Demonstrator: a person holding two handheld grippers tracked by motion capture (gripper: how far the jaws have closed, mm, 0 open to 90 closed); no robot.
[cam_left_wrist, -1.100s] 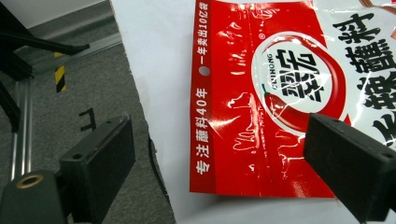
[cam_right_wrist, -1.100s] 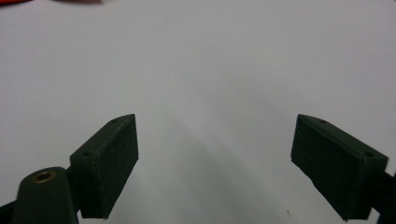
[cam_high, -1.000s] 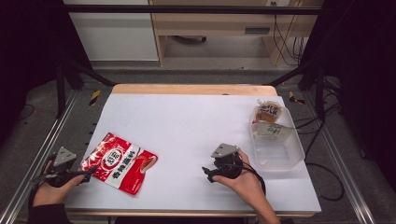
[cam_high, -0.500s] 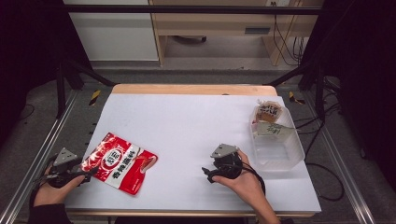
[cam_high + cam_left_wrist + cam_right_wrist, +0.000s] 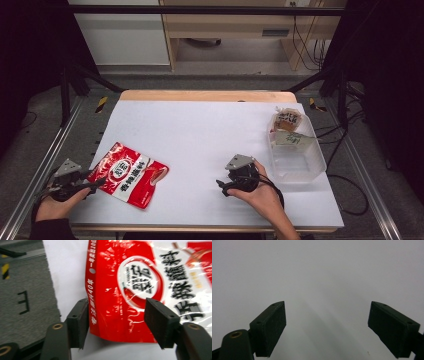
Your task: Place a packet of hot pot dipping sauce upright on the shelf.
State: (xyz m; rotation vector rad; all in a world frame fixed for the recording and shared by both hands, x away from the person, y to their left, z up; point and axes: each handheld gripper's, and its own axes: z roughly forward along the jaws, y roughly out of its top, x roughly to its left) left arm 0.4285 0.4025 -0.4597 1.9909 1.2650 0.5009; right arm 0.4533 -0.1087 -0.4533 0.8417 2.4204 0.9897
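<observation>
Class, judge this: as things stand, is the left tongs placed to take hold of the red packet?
Probably yes: the left tongs, jaws just closing, straddle the red packet corner, with nothing between.

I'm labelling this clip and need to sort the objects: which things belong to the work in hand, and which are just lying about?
In the job:
- red pouch, its corner between the jaws of the left gripper, which have just been closing and do not yet press on it

Lying about:
- clear tub at the table's right edge, with two wrapped snacks at its far end
- right gripper, open over bare table
</observation>
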